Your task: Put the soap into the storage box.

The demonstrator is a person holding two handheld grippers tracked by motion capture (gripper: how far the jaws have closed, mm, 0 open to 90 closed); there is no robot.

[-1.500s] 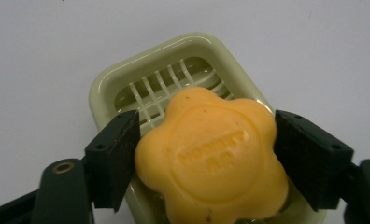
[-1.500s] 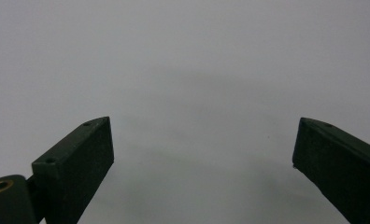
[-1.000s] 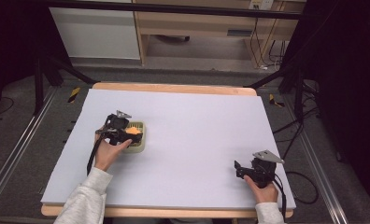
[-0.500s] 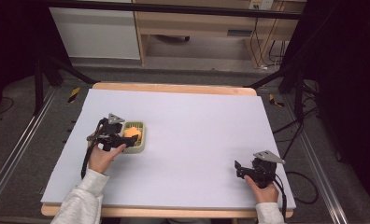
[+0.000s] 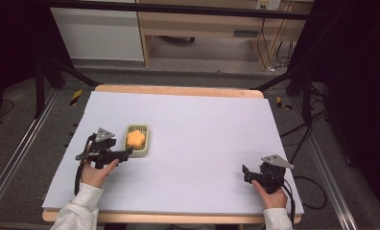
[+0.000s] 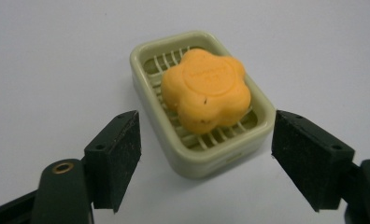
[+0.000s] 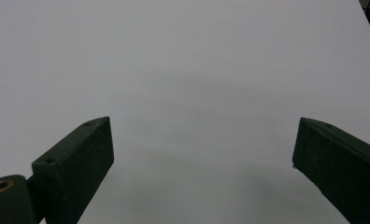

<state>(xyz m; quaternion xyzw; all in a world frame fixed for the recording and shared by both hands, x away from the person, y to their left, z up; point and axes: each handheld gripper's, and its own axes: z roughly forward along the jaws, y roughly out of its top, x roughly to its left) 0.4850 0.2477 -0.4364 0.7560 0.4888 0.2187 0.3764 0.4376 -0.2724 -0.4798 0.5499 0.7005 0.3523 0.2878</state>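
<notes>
- Soap [image 5: 136,138], orange and flower-shaped, lies in a pale green soap dish [image 5: 145,142] on the left half of the table [image 5: 202,134], which is covered by a white sheet
- In the left gripper view the soap [image 6: 205,90] rests on the slatted floor of the dish [image 6: 148,52], slightly toward one end, with a faint round stamp pressed into its top face
- Left gripper [image 5: 125,154] sits just beside the dish on its near-left side, held in the person's left hand [image 5: 96,173]; its tips point toward the dish
- Its jaws stand wide apart and released in its own view [image 6: 206,140], one on each side of the dish's near end, touching neither dish nor soap
- Right gripper [image 5: 246,174] is low over the near-right part of the table, well apart from the dish, held in the right hand [image 5: 269,196]
- Its own view [image 7: 204,140] shows both jaws spread wide with bare white sheet between them, grasping nothing
- A grey three-cornered plate tops each gripper, and a black cable [image 5: 303,191] trails from the right one off the table edge
- White sleeves [image 5: 80,211] cover both forearms at the bottom of the high view
</notes>
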